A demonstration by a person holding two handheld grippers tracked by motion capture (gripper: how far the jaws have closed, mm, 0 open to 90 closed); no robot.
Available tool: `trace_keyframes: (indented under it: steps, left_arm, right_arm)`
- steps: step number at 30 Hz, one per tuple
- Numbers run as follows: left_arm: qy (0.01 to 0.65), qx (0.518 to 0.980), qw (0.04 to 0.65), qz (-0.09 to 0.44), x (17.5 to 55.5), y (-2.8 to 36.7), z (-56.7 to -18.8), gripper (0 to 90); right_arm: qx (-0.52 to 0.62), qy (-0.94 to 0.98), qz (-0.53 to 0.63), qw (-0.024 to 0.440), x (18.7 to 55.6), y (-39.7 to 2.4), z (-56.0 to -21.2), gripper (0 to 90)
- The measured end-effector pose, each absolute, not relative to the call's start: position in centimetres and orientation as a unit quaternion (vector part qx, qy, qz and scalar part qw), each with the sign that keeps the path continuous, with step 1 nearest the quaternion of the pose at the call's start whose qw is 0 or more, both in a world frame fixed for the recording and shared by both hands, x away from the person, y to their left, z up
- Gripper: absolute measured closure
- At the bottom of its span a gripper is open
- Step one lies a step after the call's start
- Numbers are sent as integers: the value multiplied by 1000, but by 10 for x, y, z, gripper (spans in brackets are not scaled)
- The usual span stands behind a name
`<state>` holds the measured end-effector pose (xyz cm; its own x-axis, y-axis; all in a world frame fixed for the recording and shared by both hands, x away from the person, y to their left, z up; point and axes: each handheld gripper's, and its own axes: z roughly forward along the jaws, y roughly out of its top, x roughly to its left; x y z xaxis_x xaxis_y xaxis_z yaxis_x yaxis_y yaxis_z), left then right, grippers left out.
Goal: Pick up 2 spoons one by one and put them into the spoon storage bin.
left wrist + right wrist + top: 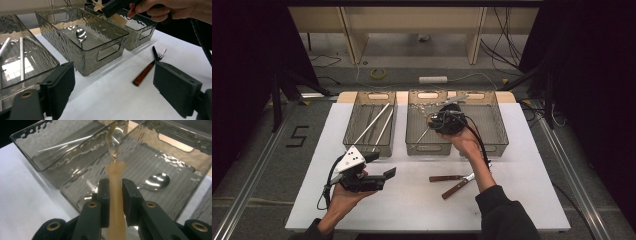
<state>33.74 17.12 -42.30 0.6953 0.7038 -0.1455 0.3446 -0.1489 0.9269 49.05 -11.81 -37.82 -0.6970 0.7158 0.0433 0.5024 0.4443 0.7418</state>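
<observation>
Right claw (115, 192): I see my right claw shut tight on a tan handle (116, 202). The handle stands between the two black pads and pokes out past them.
What it holds: a piece of cutlery with a pale tan handle and a shiny metal end (111, 141). I cannot tell if it is a fork, a knife or a spoon.
Where that thing is: up in the air over the middle bin (428, 148), near the far edge of the surface (412, 200). It does not touch the bin.
Left claw (113, 85): my left claw is open wide with nothing in it. It hangs low over the near left part of the surface.
Middle bin: a clear grey bin with one silver spoon (155, 181) lying on its floor.
Left bin (362, 144): it sits by the far left corner of the surface. Long thin metal sticks (373, 124) lie in it.
Right bin (497, 135): it sits just beside the middle bin, by the far right corner.
On the surface: a fork (146, 71) and a knife (447, 178), both with brown handles, lie near the right bins, toward the near edge. Their metal ends cross and touch.
Right hand (467, 142): it holds the right claw over the near rim of the middle bin.
</observation>
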Motion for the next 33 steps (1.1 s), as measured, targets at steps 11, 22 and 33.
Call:
trace_keyframes:
  steps: [11, 22, 33]
  left_arm:
    - [353, 741, 547, 164, 338, 171, -424, 172]
    - [354, 739, 549, 164, 338, 172, -423, 172]
    - [354, 739, 549, 166, 338, 173, -423, 172]
  right_arm:
    - [384, 830, 374, 157, 505, -114, -381, 781]
    - [416, 819, 363, 156, 519, -110, -388, 781]
    - [431, 819, 348, 148, 525, -96, -402, 780]
